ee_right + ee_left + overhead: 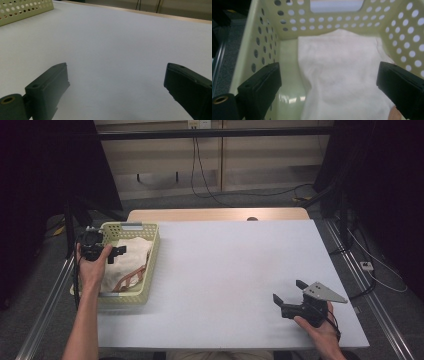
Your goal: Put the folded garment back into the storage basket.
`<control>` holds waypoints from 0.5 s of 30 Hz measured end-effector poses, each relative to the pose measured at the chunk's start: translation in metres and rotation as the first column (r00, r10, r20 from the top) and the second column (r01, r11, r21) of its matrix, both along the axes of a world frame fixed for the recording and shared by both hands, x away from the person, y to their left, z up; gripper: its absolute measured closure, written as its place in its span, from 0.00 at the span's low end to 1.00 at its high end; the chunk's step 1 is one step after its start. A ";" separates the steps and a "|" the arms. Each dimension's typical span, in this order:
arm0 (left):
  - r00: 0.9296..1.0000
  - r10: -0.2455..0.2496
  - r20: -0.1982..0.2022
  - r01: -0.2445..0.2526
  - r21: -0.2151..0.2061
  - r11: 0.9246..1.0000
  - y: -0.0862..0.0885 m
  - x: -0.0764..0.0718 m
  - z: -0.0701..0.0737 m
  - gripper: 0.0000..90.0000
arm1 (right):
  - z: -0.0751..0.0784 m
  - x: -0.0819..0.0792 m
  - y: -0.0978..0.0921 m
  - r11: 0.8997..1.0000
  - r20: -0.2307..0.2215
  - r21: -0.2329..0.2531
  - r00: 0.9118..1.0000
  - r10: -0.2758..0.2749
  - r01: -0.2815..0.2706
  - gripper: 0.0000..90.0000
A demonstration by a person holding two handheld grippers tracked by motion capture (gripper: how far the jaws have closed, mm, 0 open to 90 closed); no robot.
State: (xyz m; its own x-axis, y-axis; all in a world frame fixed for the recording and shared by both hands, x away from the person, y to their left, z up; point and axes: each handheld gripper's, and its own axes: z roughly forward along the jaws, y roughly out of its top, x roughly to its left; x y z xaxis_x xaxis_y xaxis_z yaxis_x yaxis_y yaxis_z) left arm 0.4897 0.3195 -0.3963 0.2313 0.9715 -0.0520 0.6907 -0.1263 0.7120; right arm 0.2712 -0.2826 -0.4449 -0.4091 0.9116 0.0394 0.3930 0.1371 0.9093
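We see the white cloth [342, 72] lying in the yellow basket [150, 265] at the table's left edge, directly below and ahead of our left gripper [119, 252], whose jaws stand wide apart over it (nothing held); the right gripper [289, 291], also spread and empty, sits well apart across the table [225, 270]

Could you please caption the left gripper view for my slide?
Open left gripper poised above the white cloth inside the perforated yellow basket.

A lab-like recording room: white table [235, 270], aluminium rails [45, 305], floor cables [260, 194], black curtains [45, 165].
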 end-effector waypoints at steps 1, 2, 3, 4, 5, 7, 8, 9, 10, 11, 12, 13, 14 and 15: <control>1.000 -0.006 0.011 0.006 0.012 1.000 0.000 -0.001 0.002 0.07 | 0.000 0.000 0.000 1.000 -0.001 0.000 1.000 0.000 0.000 0.06; 1.000 -0.012 0.022 0.012 0.024 1.000 -0.001 -0.003 0.004 0.07 | 0.000 0.000 0.000 1.000 -0.002 0.001 1.000 0.000 0.000 0.06; 0.999 -0.018 0.030 0.017 0.041 0.999 -0.002 -0.004 0.006 0.07 | 0.000 0.000 0.000 1.000 -0.004 0.001 1.000 0.002 -0.002 0.06; 0.999 -0.016 0.048 0.013 0.060 0.998 -0.002 -0.005 0.008 0.07 | -0.001 0.000 -0.001 1.000 -0.004 0.000 1.000 0.000 0.000 0.06; 0.998 -0.006 0.058 0.002 0.079 0.997 -0.003 -0.007 0.010 0.07 | -0.001 0.000 -0.001 1.000 -0.005 0.002 1.000 -0.002 0.002 0.06; 0.997 -0.018 0.075 0.011 0.088 0.996 -0.003 -0.009 0.012 0.07 | 0.000 0.001 -0.001 1.000 -0.002 0.000 1.000 0.000 0.000 0.06; 0.997 -0.020 0.073 0.014 0.081 0.997 -0.003 -0.010 0.013 0.07 | 0.000 0.001 0.000 1.000 -0.001 -0.002 1.000 0.003 -0.003 0.06; 0.997 -0.019 0.078 0.014 0.066 0.998 -0.002 -0.011 0.013 0.07 | 0.000 0.000 0.000 1.000 -0.001 -0.002 1.000 0.003 -0.003 0.06; 0.997 -0.018 0.077 0.015 0.047 0.999 -0.001 -0.012 0.014 0.07 | 0.000 0.000 0.001 1.000 -0.001 -0.002 1.000 0.005 -0.005 0.06; 0.997 -0.019 0.081 0.017 0.026 1.000 -0.001 -0.013 0.015 0.07 | 0.000 0.001 0.001 1.000 -0.001 -0.002 1.000 0.005 -0.005 0.06; 0.996 -0.023 0.087 0.023 0.011 1.000 -0.001 -0.014 0.016 0.07 | 0.000 0.001 0.001 1.000 0.000 -0.001 1.000 0.006 -0.006 0.06; 0.995 -0.034 0.093 0.034 0.007 0.999 -0.001 -0.015 0.017 0.07 | 0.000 0.001 0.001 1.000 0.001 0.001 1.000 0.005 -0.005 0.06; 0.994 -0.035 0.103 0.034 0.012 0.999 -0.001 -0.017 0.018 0.07 | 0.000 0.001 0.001 1.000 0.002 0.001 1.000 0.005 -0.005 0.06; 0.992 -0.033 0.125 0.031 0.015 0.999 -0.001 -0.019 0.019 0.07 | 0.000 0.002 0.001 1.000 0.001 0.002 1.000 0.007 -0.007 0.06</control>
